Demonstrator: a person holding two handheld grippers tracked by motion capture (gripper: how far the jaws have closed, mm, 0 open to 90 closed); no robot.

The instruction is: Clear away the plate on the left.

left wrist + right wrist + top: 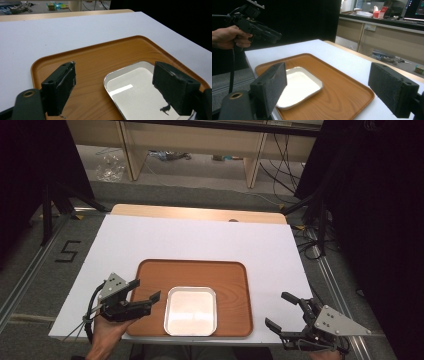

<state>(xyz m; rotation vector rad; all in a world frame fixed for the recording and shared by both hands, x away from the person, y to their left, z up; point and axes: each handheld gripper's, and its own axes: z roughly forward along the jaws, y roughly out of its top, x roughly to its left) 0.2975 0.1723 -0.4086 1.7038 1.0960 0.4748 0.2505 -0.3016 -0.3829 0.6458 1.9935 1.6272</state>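
A brown wooden tray [200,272] lies on the white table top. A square shiny metal dish [191,311] rests empty in the tray's near half. My left gripper [148,289] hovers over the tray's near left corner, open, with nothing between its jaws. In the left gripper view the gripper [116,67] stands wide over the tray [95,57], the dish [135,87] just beyond and below. My right gripper [276,308] is open off the tray's right edge, near the table's front. In the right gripper view the gripper [329,72] frames the tray [337,90] and dish [297,85].
The white sheet [200,237] covers most of the table, with a wooden strip [200,213] at its far edge. Black curtains stand at both sides. Desk legs and cables lie on the floor beyond. A hand [227,35] holds the left gripper [275,36] above the tray's far side.
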